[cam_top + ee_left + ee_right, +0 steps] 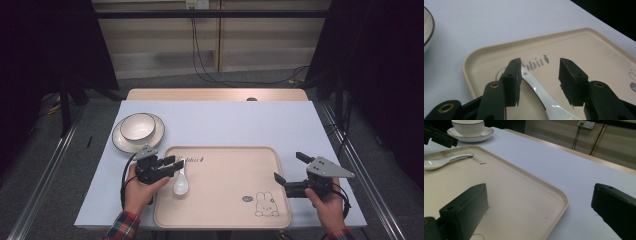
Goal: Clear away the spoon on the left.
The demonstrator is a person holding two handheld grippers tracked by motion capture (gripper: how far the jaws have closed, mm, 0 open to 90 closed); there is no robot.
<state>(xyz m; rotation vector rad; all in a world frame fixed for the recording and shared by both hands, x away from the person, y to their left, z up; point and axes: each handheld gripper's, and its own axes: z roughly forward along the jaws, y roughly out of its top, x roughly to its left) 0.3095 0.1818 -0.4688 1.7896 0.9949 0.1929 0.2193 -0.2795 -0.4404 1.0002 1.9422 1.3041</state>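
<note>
Nearest the lens in the left gripper view, the white ceramic spoon [541, 96] lies on the beige tray [599, 47], its handle passing between two black jaws. One pad [514, 80] of the left gripper [169, 163] sits right at the handle; the other stands clear, so the jaws are parted and grip nothing. With the spoon resting on the tray floor, the likeliest reading is a release after setting it down. From above, the spoon [180, 184] occupies the tray's near-left part, bowl toward the person, handle pointing far, beside the printed lettering. The tray [225, 222] lies at the near middle of the pale blue table [240, 122], serving as the collecting surface. At its right rim the right gripper [290, 169] is held with jaws spread wide around nothing, one over the tray's edge and one outside it, probably waiting or ready to steady it. Far left, well apart from the tray, a white bowl [137, 126] sits in its saucer [120, 141], untouched.
</note>
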